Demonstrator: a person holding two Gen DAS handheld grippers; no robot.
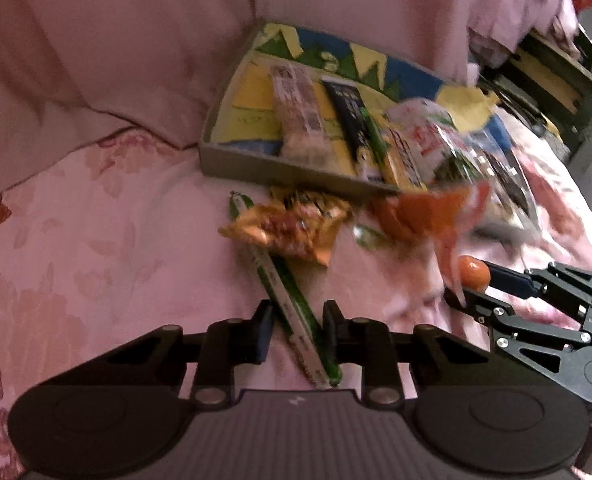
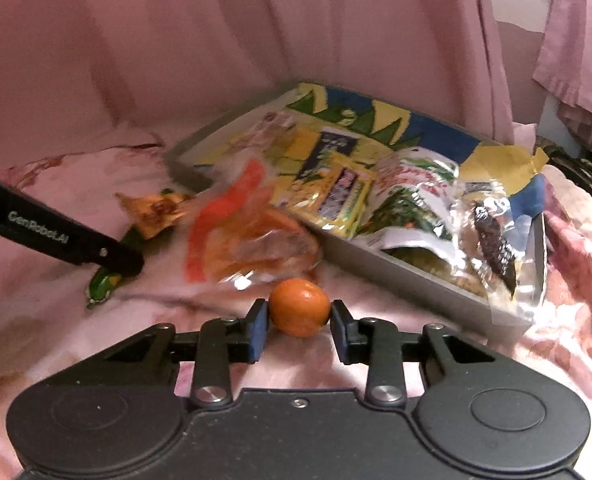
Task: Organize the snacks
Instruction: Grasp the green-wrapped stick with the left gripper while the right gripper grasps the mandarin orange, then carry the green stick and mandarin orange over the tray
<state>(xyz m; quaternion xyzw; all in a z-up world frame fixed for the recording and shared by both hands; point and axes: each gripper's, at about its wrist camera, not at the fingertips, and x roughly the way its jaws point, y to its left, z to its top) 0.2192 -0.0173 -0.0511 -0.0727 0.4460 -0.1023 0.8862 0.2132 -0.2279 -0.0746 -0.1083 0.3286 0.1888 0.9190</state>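
Note:
A long green and white stick packet (image 1: 296, 320) lies slantwise on the pink cover, and my left gripper (image 1: 297, 320) is shut on it, both pads touching its sides. From the right wrist view, the left gripper (image 2: 123, 262) sits on the green packet (image 2: 103, 286). My right gripper (image 2: 299, 314) is shut on a small round orange fruit (image 2: 300, 306), and the fruit (image 1: 474, 274) shows again in the left wrist view. A shallow grey tray (image 1: 231, 164) with a yellow, blue and green print holds several snack packets. A golden packet (image 1: 291, 228) and a blurred orange bag (image 2: 247, 236) lie just before the tray (image 2: 376, 268).
Everything rests on a pink floral bedspread (image 1: 95, 260) with pink fabric (image 2: 255, 40) rising behind the tray. A dark green crate (image 1: 556, 92) stands at the far right. A pink cloth (image 2: 576, 60) hangs at the upper right.

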